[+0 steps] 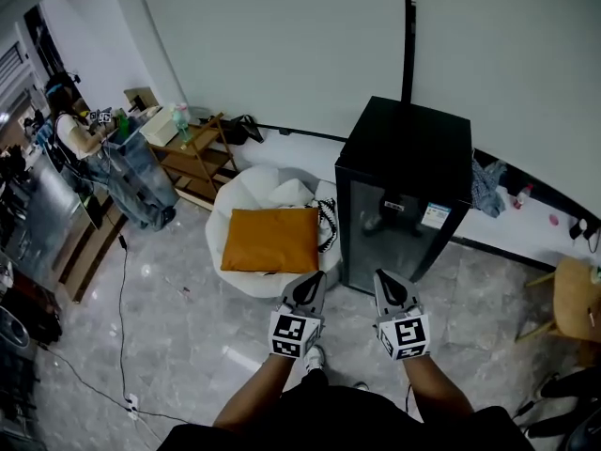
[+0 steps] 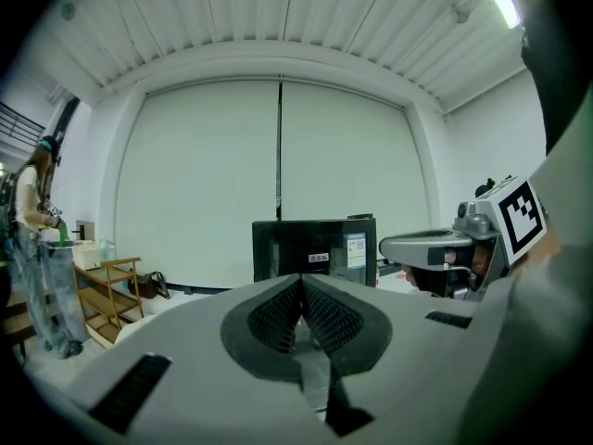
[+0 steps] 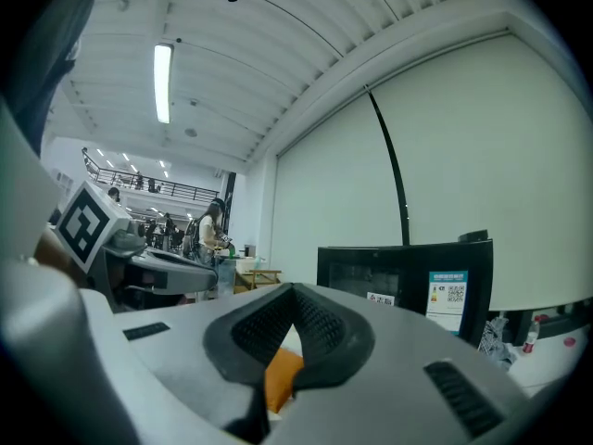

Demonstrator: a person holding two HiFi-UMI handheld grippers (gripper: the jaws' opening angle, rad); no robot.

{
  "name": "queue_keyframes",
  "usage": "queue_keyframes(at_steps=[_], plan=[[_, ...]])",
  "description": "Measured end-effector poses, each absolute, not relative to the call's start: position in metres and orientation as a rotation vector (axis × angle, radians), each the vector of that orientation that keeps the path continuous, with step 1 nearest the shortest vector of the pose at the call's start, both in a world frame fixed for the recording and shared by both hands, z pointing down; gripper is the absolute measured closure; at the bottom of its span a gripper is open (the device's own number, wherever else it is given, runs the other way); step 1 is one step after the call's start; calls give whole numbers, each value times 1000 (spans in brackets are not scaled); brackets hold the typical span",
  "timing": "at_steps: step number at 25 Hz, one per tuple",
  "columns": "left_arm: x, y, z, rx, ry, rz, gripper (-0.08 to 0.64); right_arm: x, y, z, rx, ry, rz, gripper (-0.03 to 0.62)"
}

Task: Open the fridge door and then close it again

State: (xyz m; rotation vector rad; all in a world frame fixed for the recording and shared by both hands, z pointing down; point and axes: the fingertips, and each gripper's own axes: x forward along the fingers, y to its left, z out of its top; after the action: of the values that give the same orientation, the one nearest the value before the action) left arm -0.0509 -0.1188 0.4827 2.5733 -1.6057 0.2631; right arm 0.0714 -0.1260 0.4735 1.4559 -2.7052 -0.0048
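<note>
Jaws closed and empty on both the left gripper (image 1: 311,282) and right gripper (image 1: 382,280), facing one fridge (image 1: 399,172).

My left gripper (image 2: 301,284) and right gripper (image 3: 295,290) are showing smooth matt grey plastic shells, with black pads (image 2: 273,320) looking ribbed and rubbery. The small black box-shaped fridge (image 1: 408,144) is throwing reflections off its glossy glass-like door (image 1: 394,242), and the grey marbled floor tiles (image 1: 188,346) are shining like polished stone. The flat orange cloth cushion (image 1: 272,240) is looking soft and matt, and the low slatted shelf rack (image 1: 192,163) is showing bare brown wood.
</note>
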Motion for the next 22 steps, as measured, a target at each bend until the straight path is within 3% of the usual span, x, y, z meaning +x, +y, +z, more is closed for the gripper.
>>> queue_keyframes(at_steps=[22], plan=[[-46, -272, 522, 2691, -1248, 289, 537, 40, -228, 498, 1635, -2484, 41, 575]])
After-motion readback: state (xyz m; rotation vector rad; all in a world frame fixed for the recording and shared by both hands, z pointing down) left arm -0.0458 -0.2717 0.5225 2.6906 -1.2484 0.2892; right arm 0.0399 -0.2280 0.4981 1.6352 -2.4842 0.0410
